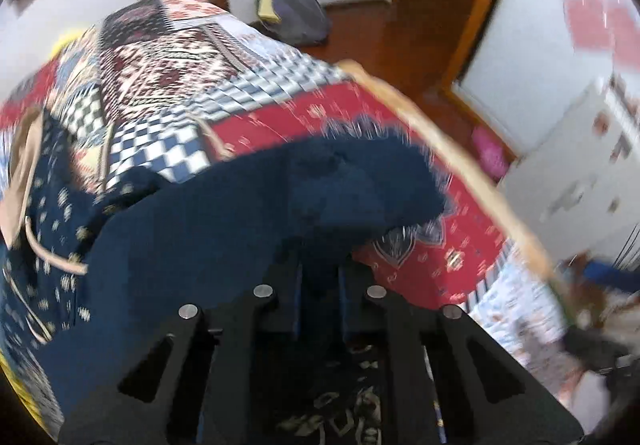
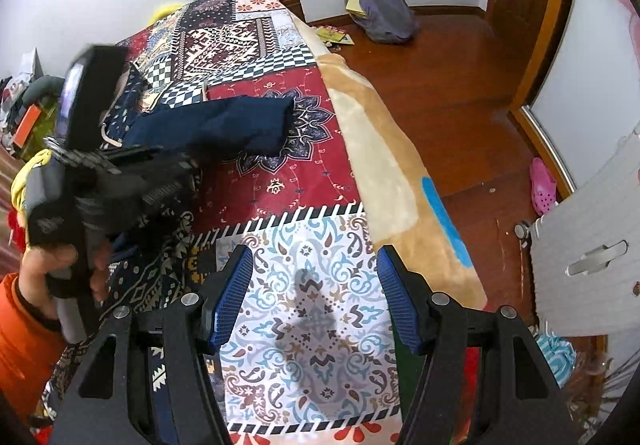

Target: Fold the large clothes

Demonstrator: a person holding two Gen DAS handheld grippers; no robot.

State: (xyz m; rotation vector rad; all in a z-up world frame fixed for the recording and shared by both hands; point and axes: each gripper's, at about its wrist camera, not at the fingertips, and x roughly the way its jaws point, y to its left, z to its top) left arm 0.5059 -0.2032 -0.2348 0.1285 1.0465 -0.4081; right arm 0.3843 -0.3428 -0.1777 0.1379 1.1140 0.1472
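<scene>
On the patchwork bedspread (image 2: 312,173), the navy garment (image 2: 212,127) is pinched in the closed left gripper (image 1: 320,277) while the right gripper (image 2: 316,297) is held wide and empty nearby; a thin bite of cloth could be lost if pulled.

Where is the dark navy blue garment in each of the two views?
Left wrist view: the dark navy blue garment fills the centre, running down between the fingers.
Right wrist view: upper left of centre, lying on the bed.
Shared landmark: grey backpack on the wooden floor.
</scene>
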